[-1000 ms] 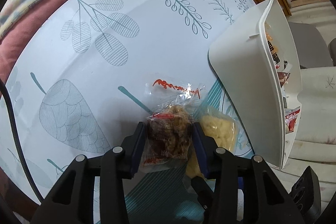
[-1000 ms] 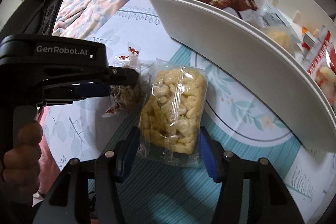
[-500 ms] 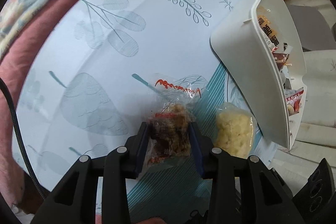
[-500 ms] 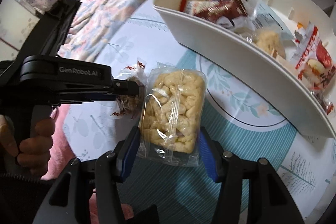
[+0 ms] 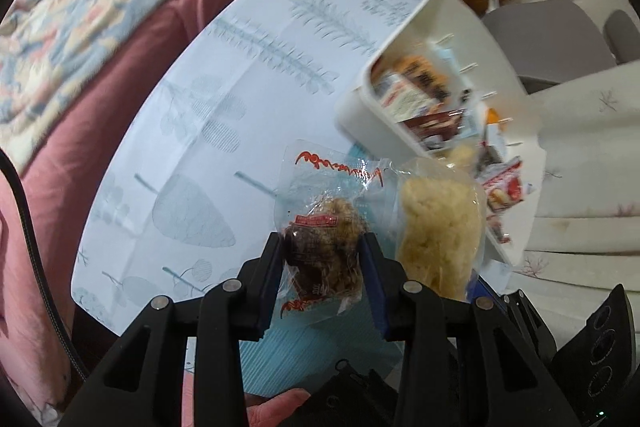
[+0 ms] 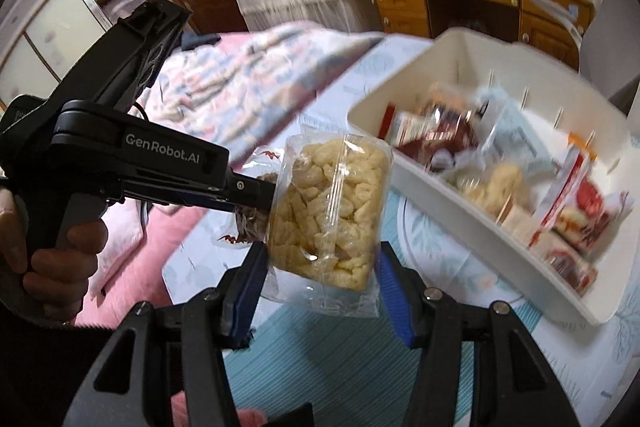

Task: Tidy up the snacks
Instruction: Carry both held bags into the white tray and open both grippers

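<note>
Leaf-print table (image 5: pixel 224 131), white bin (image 6: pixel 472 75) holding snack packets (image 6: pixel 440 135)

The snacks inside the white bin (image 6: pixel 404 163) are blurred, so their labels cannot be read. The yellow puff bag (image 6: pixel 330 215) hides most of the brown snack packet (image 6: pixel 250 217) in the right wrist view.

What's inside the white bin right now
The white bin holds a jumble of wrapped snacks: red and brown packets, a pale puffed-snack bag, and a red-and-white packet. Motion blur hides the labels, and anything underneath is covered.
</note>
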Action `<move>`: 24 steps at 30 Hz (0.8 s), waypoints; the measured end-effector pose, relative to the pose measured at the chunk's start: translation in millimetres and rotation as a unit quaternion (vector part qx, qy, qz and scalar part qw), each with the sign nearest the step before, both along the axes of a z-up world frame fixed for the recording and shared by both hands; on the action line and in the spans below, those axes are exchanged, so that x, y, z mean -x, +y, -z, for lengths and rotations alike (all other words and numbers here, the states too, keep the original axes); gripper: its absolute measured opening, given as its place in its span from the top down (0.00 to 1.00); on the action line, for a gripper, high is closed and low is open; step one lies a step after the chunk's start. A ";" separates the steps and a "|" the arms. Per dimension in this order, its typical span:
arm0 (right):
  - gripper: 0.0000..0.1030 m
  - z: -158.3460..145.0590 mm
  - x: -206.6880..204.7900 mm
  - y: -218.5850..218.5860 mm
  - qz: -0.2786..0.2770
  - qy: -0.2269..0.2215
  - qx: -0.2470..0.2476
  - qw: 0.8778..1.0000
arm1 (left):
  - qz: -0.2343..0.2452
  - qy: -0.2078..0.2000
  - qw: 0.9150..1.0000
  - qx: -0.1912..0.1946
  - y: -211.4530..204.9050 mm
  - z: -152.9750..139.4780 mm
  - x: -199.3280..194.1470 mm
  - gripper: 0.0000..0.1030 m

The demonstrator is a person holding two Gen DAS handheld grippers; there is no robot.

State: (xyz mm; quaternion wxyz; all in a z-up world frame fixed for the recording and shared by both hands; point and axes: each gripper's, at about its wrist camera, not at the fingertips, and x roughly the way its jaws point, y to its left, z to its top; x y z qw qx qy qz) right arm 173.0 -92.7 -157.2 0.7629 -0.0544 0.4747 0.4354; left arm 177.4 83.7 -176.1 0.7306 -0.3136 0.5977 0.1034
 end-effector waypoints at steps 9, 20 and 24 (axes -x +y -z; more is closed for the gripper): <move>0.46 -30.9 -31.1 -36.4 0.050 -0.048 -0.052 0.996 | 0.051 -0.029 0.998 -0.036 -37.7 -48.4 -37.0 0.64; 0.46 -25.5 -90.3 -97.3 0.152 -0.055 -0.093 0.983 | 0.118 -0.058 0.989 -0.067 -93.2 -56.2 -119.8 0.64; 0.46 -14.1 -109.0 -115.7 0.186 -0.043 -0.105 0.976 | 0.152 -0.057 0.983 -0.087 -108.2 -50.3 -145.1 0.64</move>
